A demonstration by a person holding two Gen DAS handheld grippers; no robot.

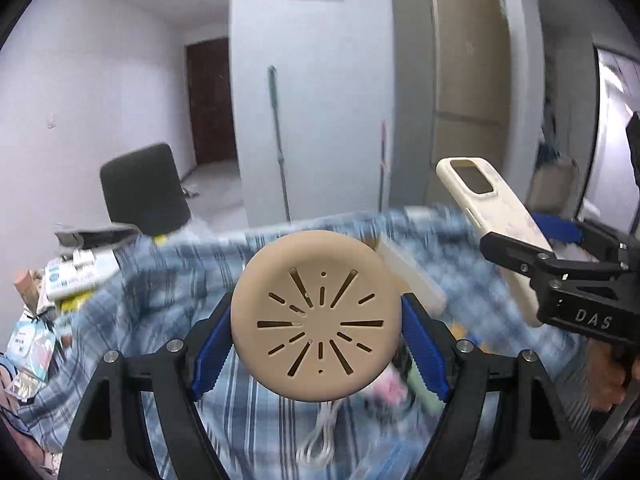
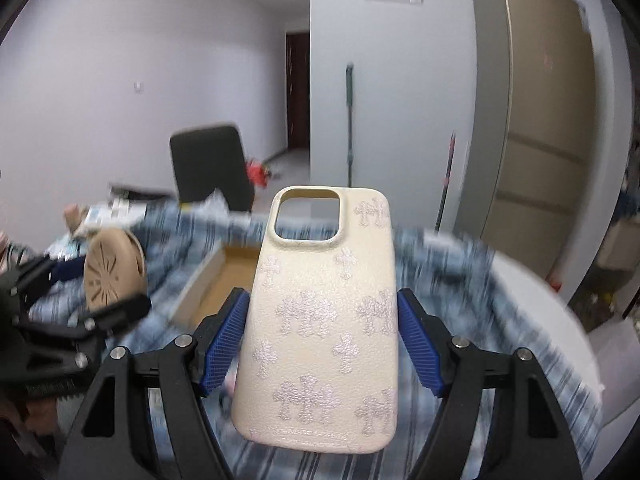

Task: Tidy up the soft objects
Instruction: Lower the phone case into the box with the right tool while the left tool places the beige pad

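Note:
My left gripper (image 1: 316, 344) is shut on a round tan silicone disc (image 1: 316, 316) with slit cut-outs, held upright above the blue plaid cloth (image 1: 168, 296). My right gripper (image 2: 322, 344) is shut on a cream phone case (image 2: 320, 320) with pale cross patterns, its camera cut-out at the top. In the left wrist view the right gripper (image 1: 560, 264) with the phone case (image 1: 500, 220) is at the right. In the right wrist view the left gripper (image 2: 60, 320) with the disc (image 2: 114, 272) is at the left.
A shallow cardboard box (image 2: 224, 284) lies on the plaid cloth ahead. Packets and clutter (image 1: 60, 280) sit at the left edge. A white cable (image 1: 320, 436) lies on the cloth. A dark chair (image 1: 144, 188), a mop (image 1: 280, 140) and a tall cabinet (image 1: 460, 80) stand behind.

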